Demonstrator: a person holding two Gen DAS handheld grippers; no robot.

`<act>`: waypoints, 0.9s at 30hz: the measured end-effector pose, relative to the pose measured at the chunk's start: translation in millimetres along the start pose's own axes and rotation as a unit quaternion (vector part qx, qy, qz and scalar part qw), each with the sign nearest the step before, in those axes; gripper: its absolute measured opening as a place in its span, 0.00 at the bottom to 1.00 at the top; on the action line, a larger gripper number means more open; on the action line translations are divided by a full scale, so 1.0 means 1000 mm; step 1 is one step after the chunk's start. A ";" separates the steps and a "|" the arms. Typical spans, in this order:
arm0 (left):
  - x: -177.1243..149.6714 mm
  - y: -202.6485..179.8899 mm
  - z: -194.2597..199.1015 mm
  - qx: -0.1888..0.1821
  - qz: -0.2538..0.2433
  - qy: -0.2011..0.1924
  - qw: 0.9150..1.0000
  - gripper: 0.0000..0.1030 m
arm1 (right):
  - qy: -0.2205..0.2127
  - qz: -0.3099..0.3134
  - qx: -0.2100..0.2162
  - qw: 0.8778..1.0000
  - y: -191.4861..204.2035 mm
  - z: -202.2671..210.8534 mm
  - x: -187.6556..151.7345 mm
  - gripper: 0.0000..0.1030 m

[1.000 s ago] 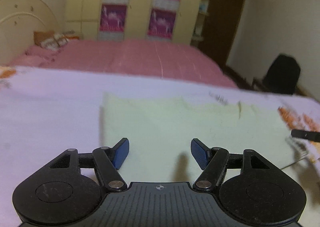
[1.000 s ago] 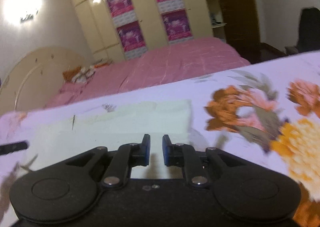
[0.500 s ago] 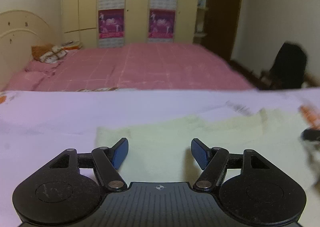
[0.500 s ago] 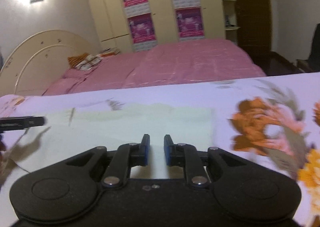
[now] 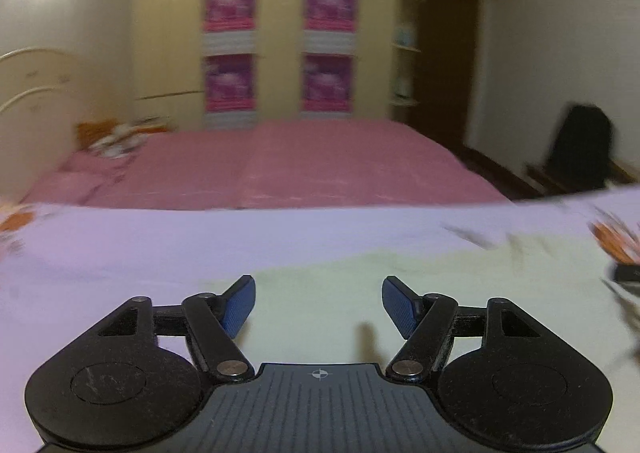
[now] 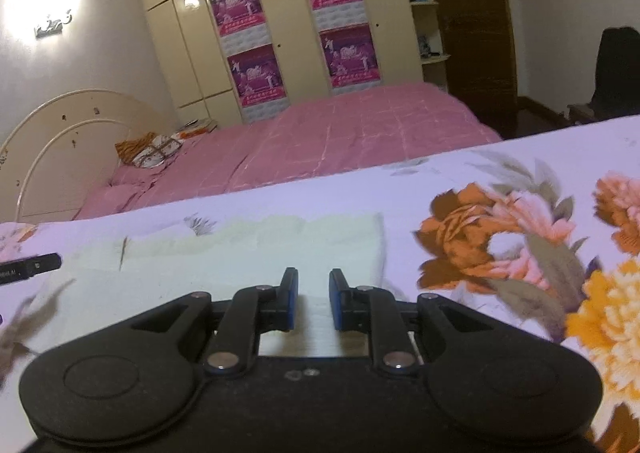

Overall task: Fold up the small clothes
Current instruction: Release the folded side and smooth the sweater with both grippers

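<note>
A pale yellow-green small garment (image 5: 440, 277) lies flat on the flowered sheet (image 5: 120, 245). My left gripper (image 5: 318, 293) hovers over the garment's left part, open wide, nothing between its blue pads. In the right wrist view the same garment (image 6: 240, 253) spreads to the left, its right edge just past my right gripper (image 6: 313, 293). That gripper stands over the garment's near right part with a narrow gap between its pads; I see only the cloth below through the gap. The left gripper's black fingertip (image 6: 28, 267) shows at the far left edge.
The white sheet's orange and yellow flowers (image 6: 500, 233) lie right of the garment. Beyond the sheet's far edge is a pink bed (image 5: 280, 161) with a cream headboard (image 6: 60, 141), then wardrobes with purple posters (image 6: 256, 65). A black chair (image 5: 580, 149) stands at the right wall.
The left view has rolled level and tipped upward, so the garment sits lower in it. The right gripper's pads have parted slightly.
</note>
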State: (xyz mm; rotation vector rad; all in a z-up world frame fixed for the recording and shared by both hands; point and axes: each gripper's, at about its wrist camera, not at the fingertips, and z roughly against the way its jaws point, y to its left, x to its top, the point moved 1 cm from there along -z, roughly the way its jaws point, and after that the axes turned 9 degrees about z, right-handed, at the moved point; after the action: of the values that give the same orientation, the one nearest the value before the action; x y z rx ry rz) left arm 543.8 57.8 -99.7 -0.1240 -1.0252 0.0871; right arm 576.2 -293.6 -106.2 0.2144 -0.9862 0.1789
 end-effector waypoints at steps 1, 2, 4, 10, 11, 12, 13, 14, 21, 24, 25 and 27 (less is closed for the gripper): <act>-0.005 -0.008 -0.007 0.000 -0.015 0.016 1.000 0.67 | 0.006 0.006 0.005 1.000 0.004 -0.003 -0.001 0.18; -0.006 -0.009 -0.014 0.005 -0.025 0.031 0.999 0.67 | 0.012 0.017 0.011 1.000 0.011 -0.006 -0.002 0.19; -0.016 -0.001 -0.014 0.002 -0.015 0.036 0.999 0.68 | 0.022 0.048 0.014 0.999 0.023 -0.009 -0.005 0.20; -0.021 0.027 0.002 0.030 0.006 0.034 0.999 0.76 | 0.033 0.030 -0.028 0.999 -0.008 0.004 -0.011 0.12; -0.020 0.028 0.007 0.041 0.007 0.032 0.999 0.76 | 0.037 0.022 -0.034 0.998 -0.013 0.007 -0.011 0.21; -0.018 0.026 0.010 0.048 0.010 0.025 0.998 0.76 | 0.039 0.017 -0.043 0.998 -0.017 0.010 -0.011 0.23; -0.015 0.026 0.012 0.041 0.016 0.015 0.999 0.76 | 0.032 0.005 -0.043 0.999 -0.020 0.016 -0.010 0.21; -0.016 0.023 0.019 0.031 0.022 0.007 0.999 0.76 | 0.022 -0.004 -0.040 0.999 -0.022 0.023 -0.009 0.21; -0.053 -0.006 0.030 0.007 -0.016 0.040 0.999 0.77 | 0.032 0.052 -0.002 0.998 0.015 0.040 -0.026 0.18; -0.046 0.007 0.037 0.025 -0.009 0.046 0.999 0.77 | 0.045 0.076 -0.031 0.996 0.015 0.036 -0.034 0.18; -0.045 0.008 0.042 0.037 -0.015 0.047 0.998 0.77 | 0.051 0.068 -0.043 0.995 0.012 0.038 -0.032 0.24; -0.046 0.017 0.059 0.048 -0.006 0.051 0.998 0.77 | 0.054 0.042 -0.048 0.996 0.004 0.047 -0.027 0.27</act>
State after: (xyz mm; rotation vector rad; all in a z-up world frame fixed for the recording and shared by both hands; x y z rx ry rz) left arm 468.7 72.2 -111.0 -0.0346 -0.9180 0.1177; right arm 522.5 -303.7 -103.3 0.0737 -0.8942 0.2179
